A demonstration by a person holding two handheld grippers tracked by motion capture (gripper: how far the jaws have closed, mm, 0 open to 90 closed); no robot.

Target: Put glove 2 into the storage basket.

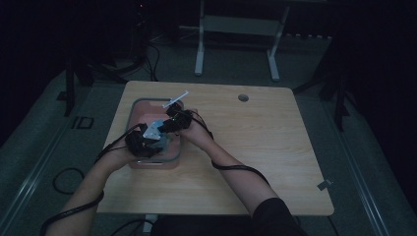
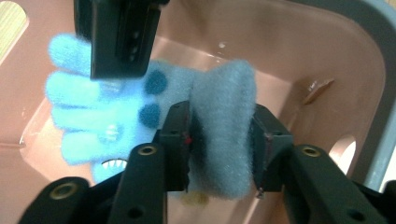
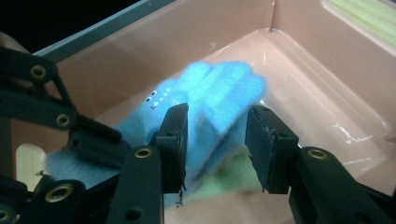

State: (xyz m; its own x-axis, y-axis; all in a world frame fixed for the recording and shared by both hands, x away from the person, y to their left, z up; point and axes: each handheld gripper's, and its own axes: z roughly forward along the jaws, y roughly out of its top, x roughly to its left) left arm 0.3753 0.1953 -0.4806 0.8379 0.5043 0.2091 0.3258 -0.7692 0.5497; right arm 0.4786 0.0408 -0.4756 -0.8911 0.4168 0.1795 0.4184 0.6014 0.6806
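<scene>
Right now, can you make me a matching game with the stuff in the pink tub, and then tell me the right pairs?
Things:
1. glove
2. tub
3. left tool
4. table

Descriptions:
A. pink, with handle holes
B. light wood
C. fluffy blue with dark dots
D. black, jaws either side of the glove's cuff

Pairs: 1-C, 2-A, 3-D, 4-B

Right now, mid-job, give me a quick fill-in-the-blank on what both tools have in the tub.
1. Both tools work inside a ____ tub.
2. The glove is light ____ with dark dots.
3. The left tool has the glove's ____ between its jaws.
4. The right tool straddles the glove's ____ end.

Missing words: pink; blue; cuff; finger
</scene>
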